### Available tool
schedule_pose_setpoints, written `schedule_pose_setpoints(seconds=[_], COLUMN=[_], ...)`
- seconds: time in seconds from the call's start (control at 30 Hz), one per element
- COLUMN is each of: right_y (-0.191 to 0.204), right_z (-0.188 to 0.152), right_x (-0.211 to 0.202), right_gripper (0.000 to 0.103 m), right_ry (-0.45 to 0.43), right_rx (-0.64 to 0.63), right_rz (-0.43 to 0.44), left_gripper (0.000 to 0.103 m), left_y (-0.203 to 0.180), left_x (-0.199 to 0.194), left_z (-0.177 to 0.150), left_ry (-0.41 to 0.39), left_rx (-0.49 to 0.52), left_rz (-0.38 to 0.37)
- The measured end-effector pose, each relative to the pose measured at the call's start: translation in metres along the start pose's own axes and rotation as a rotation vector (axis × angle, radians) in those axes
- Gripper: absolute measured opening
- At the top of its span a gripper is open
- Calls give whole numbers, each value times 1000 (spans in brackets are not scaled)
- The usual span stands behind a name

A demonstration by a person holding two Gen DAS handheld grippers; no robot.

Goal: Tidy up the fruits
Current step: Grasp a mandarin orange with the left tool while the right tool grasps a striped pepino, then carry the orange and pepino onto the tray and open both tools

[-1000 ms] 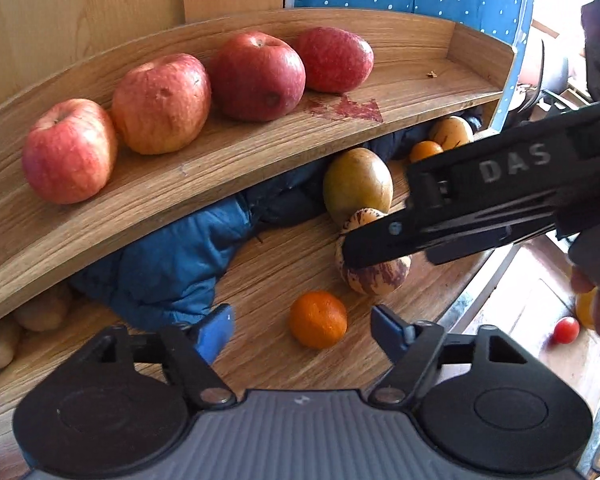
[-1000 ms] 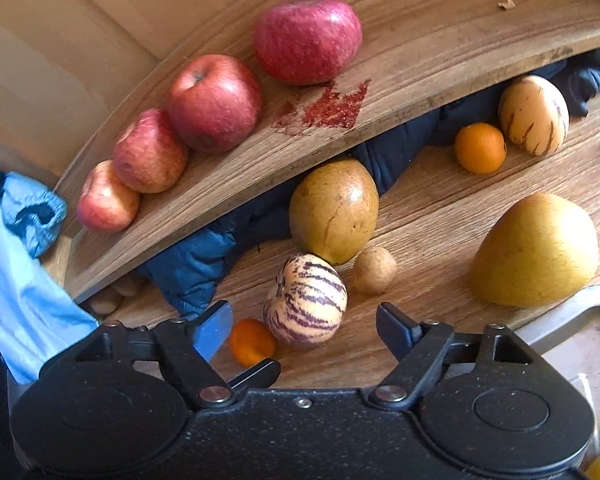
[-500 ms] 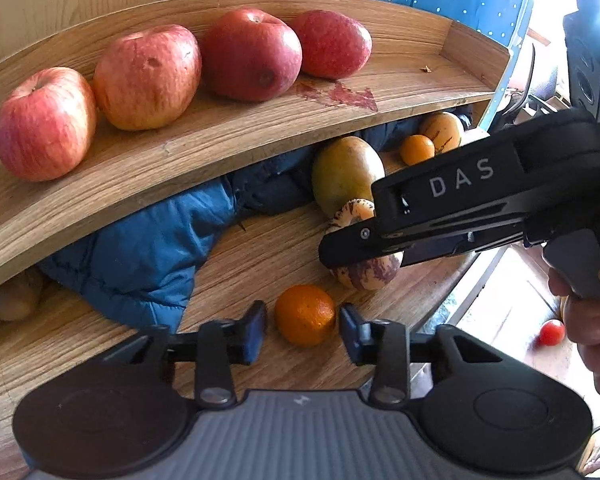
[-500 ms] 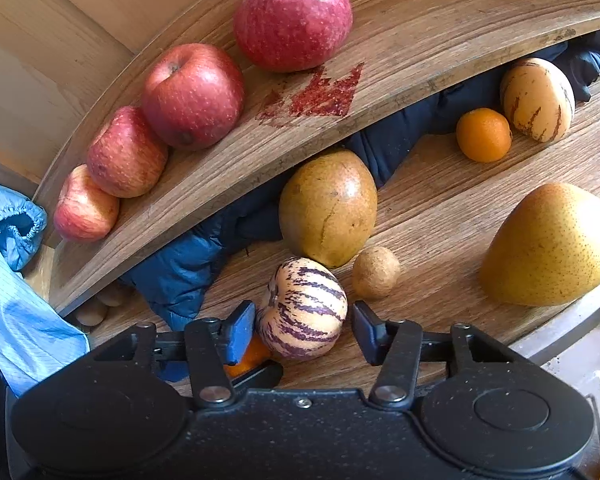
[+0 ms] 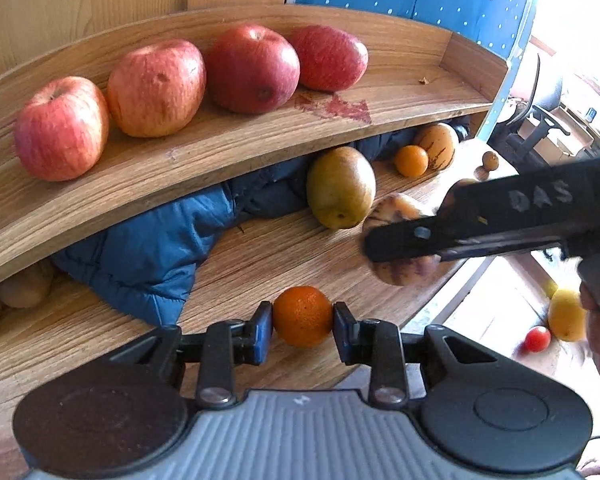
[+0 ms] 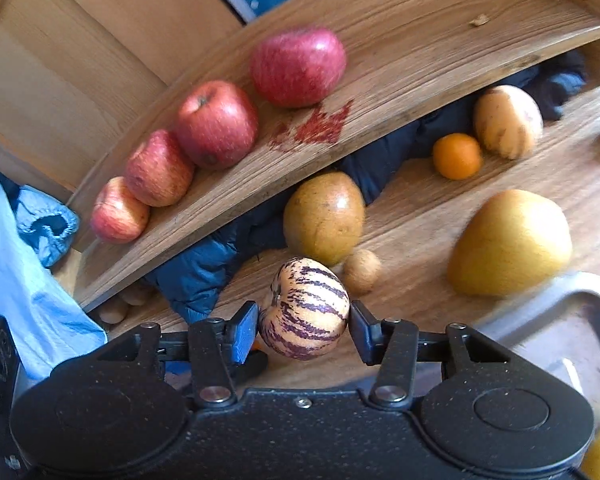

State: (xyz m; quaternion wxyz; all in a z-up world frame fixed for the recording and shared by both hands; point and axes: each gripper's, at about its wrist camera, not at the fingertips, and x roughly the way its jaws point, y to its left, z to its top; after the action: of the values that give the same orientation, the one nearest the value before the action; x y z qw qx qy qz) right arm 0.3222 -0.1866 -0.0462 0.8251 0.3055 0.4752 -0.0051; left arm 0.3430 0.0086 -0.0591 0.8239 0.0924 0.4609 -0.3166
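My left gripper is shut on a small orange, its blue pads pressed to both sides, just above the lower wooden board. My right gripper is shut on a cream melon with purple stripes; in the left wrist view that gripper crosses from the right and hides most of the striped melon. Several red apples stand in a row on the upper curved shelf. On the lower board lie a brown-green pear, a second orange, another striped melon and a big yellow pear.
A dark blue padded jacket is stuffed under the shelf. Small brown round fruits lie on the board. A metal rim sits at the board's right edge. Beyond it, a lemon and a small red fruit lie lower down.
Both grippers went from wide open to shut, the left on the small orange and the right on the striped melon. Both fruits now look lifted slightly off the board.
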Motion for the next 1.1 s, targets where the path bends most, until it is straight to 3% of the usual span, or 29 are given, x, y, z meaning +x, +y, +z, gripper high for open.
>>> schedule_pose_setpoints(seconds=[0.23, 0.57, 0.93, 1.1], right_y=[-23, -46, -83, -87], right_z=[-20, -72, -110, -112], right_x=[-50, -113, -142, -142], right_gripper=[51, 51, 51, 51], right_ry=[-54, -29, 54, 67], right_rx=[-61, -95, -19, -101], right_rz=[-28, -51, -103, -167], left_gripper=[35, 35, 35, 35], left_y=[-24, -72, -115, -127], left_x=[-12, -14, -13, -14], left_z=[-5, -24, -53, -61], left_ry=[-12, 17, 76, 89], left_rx=[-18, -17, -13, -15], left_rz=[-21, -82, -132, -128])
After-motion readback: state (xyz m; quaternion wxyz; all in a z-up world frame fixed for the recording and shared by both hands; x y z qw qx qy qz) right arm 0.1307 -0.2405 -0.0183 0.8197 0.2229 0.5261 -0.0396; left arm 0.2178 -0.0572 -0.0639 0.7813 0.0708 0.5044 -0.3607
